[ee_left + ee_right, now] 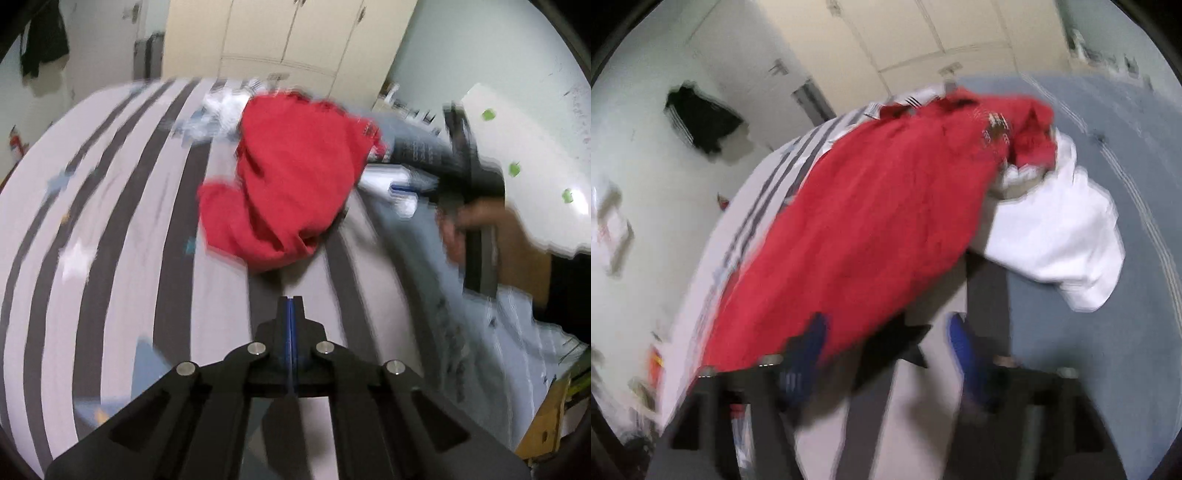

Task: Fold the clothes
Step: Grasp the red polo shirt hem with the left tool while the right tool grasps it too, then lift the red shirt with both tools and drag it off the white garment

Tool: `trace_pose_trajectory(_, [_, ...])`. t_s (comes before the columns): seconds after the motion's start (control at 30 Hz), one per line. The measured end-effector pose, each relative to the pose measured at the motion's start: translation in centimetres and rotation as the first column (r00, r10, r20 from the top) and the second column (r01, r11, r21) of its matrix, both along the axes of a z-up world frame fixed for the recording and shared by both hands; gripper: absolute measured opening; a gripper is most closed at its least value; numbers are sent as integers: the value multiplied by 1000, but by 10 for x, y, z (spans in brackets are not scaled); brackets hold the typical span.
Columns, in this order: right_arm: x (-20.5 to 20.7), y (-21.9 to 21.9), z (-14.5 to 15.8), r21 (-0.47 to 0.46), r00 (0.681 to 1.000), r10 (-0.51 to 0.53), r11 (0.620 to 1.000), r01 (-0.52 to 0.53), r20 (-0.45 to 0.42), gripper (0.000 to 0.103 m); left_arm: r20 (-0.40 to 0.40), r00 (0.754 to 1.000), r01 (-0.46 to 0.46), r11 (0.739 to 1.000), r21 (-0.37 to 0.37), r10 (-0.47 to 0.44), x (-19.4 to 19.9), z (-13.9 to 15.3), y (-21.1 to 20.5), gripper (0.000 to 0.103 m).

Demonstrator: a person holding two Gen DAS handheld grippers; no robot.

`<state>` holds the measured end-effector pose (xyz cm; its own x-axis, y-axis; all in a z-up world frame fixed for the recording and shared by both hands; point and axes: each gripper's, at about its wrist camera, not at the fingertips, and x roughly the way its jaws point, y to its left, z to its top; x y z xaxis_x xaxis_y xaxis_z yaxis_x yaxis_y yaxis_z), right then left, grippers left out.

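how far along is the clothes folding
Barely begun. Nothing looks folded: the red garment lies crumpled on the striped bedsheet, with a rumpled white garment beside it. In hand: nothing visibly gripped; the left gripper is shut and empty, the right gripper open near the red garment's edge. Left: spreading and folding both.

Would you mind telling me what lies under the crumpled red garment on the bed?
The crumpled red garment lies on the grey-striped bedsheet; a white garment pokes out beside it. Anything beneath is covered.

A cream wardrobe (295,33) stands beyond the striped bedsheet (122,229).
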<state>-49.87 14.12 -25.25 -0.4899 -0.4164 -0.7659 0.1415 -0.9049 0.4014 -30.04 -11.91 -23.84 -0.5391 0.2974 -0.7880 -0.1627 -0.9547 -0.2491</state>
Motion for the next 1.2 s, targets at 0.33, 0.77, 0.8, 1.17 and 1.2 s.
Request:
trace_pose_trajectory(0.33, [-83,-13,-60,72,978,-137,989,127,157,77,43,994,-104,994,-35,105,-67,-40,-15,48])
trace_pose_trajectory(0.77, [-77,-33,-47,4,997,-30,1000,29,72,3,43,999,-24,999,39,22,-226,-71,12,77])
trace_pose_trajectory(0.8, [-73,-30,-46,-2,997,-29,1000,29,67,3,50,999,4,999,52,-7,-230,-76,13,47])
trace_pose_trajectory(1.17, [-20,-9,-11,-10,999,23,1000,-23,-32,3,3,998,63,994,84,-63,-143,-53,20,7])
trace_pose_trajectory(1.2, [-13,-4,-7,-5,999,33,999,-33,-37,3,8,998,64,994,85,-65,-126,-49,21,7])
